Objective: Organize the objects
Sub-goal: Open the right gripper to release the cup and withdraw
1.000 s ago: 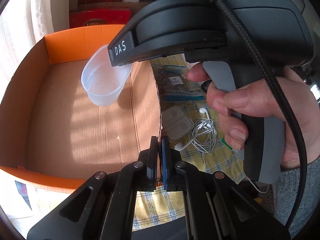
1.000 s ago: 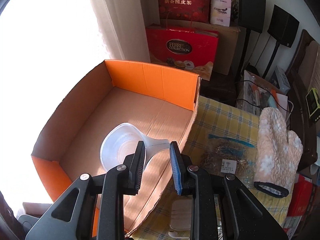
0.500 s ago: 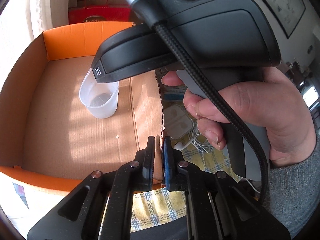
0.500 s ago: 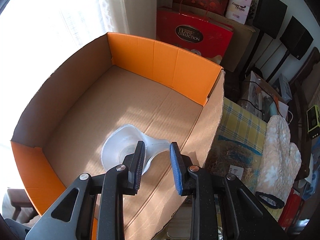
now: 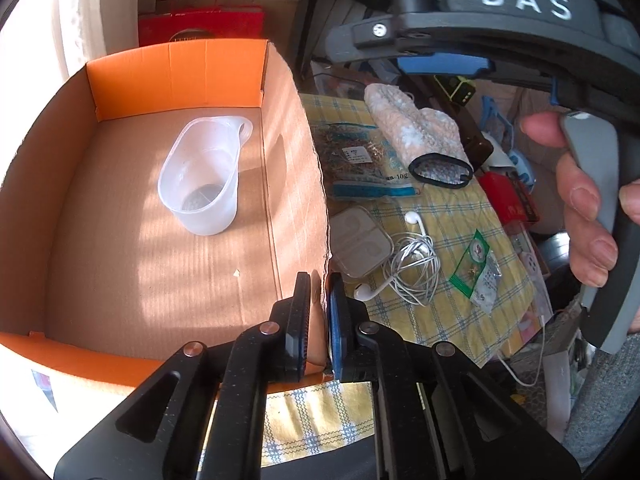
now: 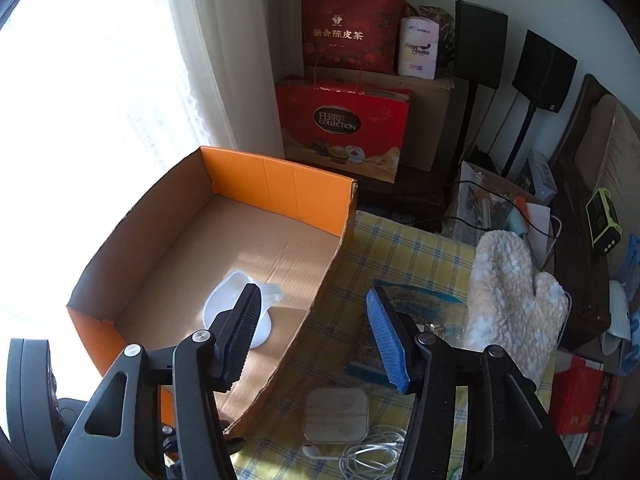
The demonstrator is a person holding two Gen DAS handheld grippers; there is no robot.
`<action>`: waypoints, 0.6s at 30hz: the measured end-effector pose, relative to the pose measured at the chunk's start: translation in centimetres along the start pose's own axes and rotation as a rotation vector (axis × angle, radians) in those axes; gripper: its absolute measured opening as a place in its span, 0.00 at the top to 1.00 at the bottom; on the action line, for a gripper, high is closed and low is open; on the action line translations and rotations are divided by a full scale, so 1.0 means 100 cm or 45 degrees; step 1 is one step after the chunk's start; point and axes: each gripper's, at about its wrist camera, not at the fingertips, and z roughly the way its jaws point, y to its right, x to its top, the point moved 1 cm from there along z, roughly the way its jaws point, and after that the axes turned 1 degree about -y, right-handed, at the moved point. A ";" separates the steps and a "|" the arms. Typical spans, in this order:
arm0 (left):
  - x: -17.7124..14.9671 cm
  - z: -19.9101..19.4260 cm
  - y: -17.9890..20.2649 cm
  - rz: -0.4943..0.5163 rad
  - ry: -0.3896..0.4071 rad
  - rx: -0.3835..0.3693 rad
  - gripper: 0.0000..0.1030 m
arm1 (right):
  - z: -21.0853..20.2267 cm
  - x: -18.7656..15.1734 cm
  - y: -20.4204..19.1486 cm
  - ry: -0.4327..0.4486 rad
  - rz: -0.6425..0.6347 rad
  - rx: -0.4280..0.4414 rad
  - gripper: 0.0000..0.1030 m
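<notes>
A clear plastic measuring cup [image 5: 204, 178] stands upright on the floor of the orange-edged cardboard box [image 5: 176, 76]; it also shows in the right wrist view [image 6: 264, 320]. My left gripper [image 5: 318, 320] is shut on the box's right wall [image 5: 296, 184] near its front corner. My right gripper [image 6: 316, 332] is open and empty, raised above the box's right wall [image 6: 320, 300]; its body [image 5: 500, 12] shows at the top right of the left wrist view.
On the yellow checked cloth [image 5: 452, 216] lie a fleece oven mitt [image 5: 416, 136], a zip bag of small items [image 5: 360, 160], a white earphone case [image 5: 360, 240], tangled white earphones [image 5: 412, 268] and a small green packet [image 5: 476, 264]. Red gift boxes [image 6: 344, 128] stand behind.
My right gripper let go of the cup's handle, opened wide and rose back to the right. The cup now stands free in the box. The left gripper stays clamped on the wall.
</notes>
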 end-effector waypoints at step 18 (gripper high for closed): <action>-0.001 0.004 0.016 0.056 0.033 0.108 0.96 | -0.090 -0.102 0.095 0.109 0.222 -0.199 0.30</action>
